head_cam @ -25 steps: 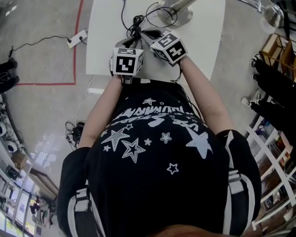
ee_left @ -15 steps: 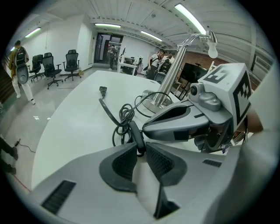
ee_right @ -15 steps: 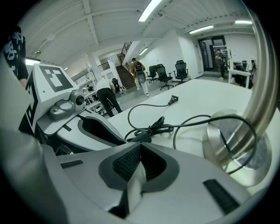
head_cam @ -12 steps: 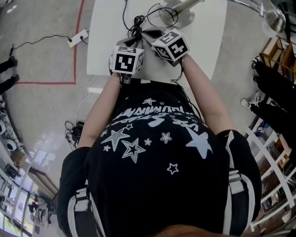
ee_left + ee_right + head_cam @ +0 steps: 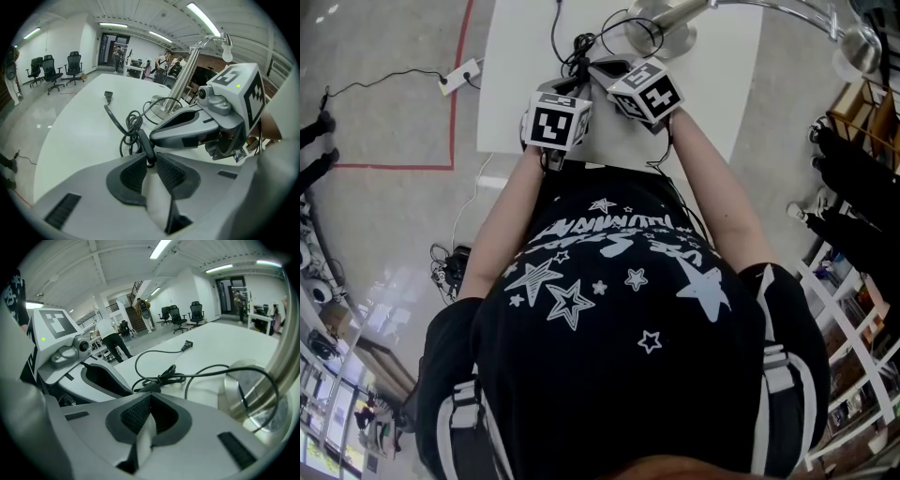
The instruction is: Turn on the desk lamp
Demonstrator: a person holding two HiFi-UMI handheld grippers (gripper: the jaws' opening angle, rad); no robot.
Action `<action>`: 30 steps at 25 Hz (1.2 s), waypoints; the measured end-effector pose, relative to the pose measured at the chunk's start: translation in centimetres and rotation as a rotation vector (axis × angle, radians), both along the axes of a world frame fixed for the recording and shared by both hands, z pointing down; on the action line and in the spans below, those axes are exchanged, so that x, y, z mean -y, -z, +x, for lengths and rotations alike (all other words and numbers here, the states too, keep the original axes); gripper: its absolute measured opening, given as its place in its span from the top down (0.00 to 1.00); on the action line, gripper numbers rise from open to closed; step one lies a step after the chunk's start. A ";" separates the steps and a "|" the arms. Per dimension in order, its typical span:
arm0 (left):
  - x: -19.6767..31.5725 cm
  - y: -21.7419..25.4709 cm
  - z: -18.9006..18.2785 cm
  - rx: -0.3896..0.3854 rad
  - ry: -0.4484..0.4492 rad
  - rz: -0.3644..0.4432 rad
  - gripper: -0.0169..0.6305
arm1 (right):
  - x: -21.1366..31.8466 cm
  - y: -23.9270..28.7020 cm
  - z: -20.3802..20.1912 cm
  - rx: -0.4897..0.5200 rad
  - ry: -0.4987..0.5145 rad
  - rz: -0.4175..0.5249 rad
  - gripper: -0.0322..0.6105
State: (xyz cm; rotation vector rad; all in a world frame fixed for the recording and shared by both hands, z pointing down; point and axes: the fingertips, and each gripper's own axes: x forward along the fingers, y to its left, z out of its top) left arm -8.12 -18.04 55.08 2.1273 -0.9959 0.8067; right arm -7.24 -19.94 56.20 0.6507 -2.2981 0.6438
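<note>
On the white table (image 5: 516, 103) stands the desk lamp, its round metal base (image 5: 661, 28) at the far edge and its bulb (image 5: 227, 54) unlit. The lamp's black cord (image 5: 131, 124) lies coiled in front of the base. My left gripper (image 5: 150, 157) is shut on the cord's black inline switch (image 5: 145, 143), which pokes out past the pads. My right gripper (image 5: 149, 397) comes in from the right with its jaws shut, and its tip rests against that same switch (image 5: 149, 388). In the head view both grippers (image 5: 572, 80) (image 5: 598, 67) meet over the coil.
The cord's loose plug (image 5: 108, 95) lies farther out on the table. A power strip (image 5: 455, 77) and red floor tape (image 5: 455, 94) are left of the table. Shelving (image 5: 853, 309) stands at the right. Office chairs (image 5: 51, 70) and people stand far off.
</note>
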 end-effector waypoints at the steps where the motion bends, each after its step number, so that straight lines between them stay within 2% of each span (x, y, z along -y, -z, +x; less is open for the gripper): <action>1: 0.0 0.1 0.0 -0.003 0.001 -0.005 0.85 | 0.0 0.1 0.0 0.005 -0.001 -0.006 0.95; 8: 0.1 0.2 -0.1 -0.008 0.001 -0.003 0.85 | 0.1 0.1 0.0 0.031 -0.020 -0.022 0.95; 13: 0.0 0.2 -0.1 -0.020 0.005 0.003 0.85 | -0.2 -0.1 0.5 -0.009 -0.007 -0.002 0.94; 23: -0.4 1.2 -1.3 -0.002 -0.009 0.054 0.85 | -0.2 1.4 2.5 0.002 -0.118 0.029 0.94; 27: -0.8 2.4 -1.9 -0.026 -0.030 0.080 0.85 | -0.7 2.3 2.6 0.003 -0.154 0.057 0.94; 30: -1.7 3.4 -2.0 -0.059 -0.086 0.100 0.85 | -1.6 2.9 2.5 0.003 -0.181 0.076 0.94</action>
